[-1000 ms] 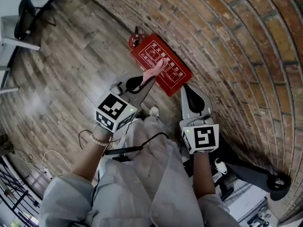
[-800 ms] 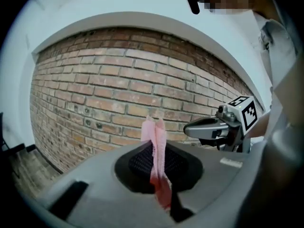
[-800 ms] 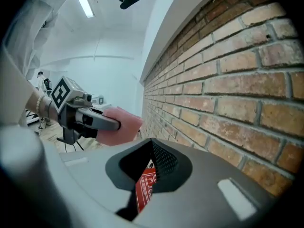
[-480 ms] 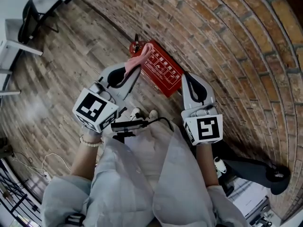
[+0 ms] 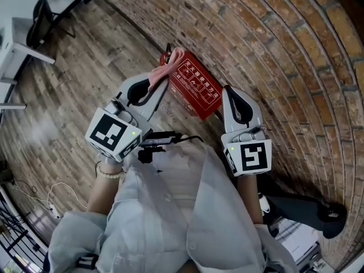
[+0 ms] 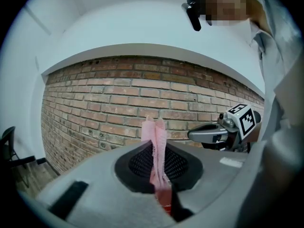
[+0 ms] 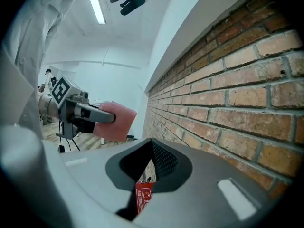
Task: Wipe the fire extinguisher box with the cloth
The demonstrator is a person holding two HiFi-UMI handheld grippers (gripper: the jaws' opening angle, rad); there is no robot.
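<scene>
At the foot of the brick wall [image 5: 273, 44], flat on the wooden floor [image 5: 85, 61]: the red fire extinguisher box [image 5: 199, 92], white printed lid facing up.

Up over its far-left end in the head view: the left gripper [image 5: 161, 79], jaws closed tight on a pink cloth [image 5: 170, 61]. Pinched as a folded strip, with a frilled end sticking out past the tips. Points level at the brickwork in the left gripper view, not down at the floor, with only a sliver of red showing through the slit beneath the cloth. Looks raised, then, with the cloth clear of the lid and touching nothing.

Off the box's near-right end: the right gripper [image 5: 230, 92], jaws drawn close with just a narrow gap, nothing held. Shows a slice of the box's label through that gap, well below.

As for progress: cloth in hand and brought above the box, so ready to wipe. No telling from the lid whether any part has had a pass; no smear, streak or cleaner patch to go by. Left to do, by the look of it: lower the cloth onto the lid, sweep it across the printed face, then take the edges and sides.
</scene>
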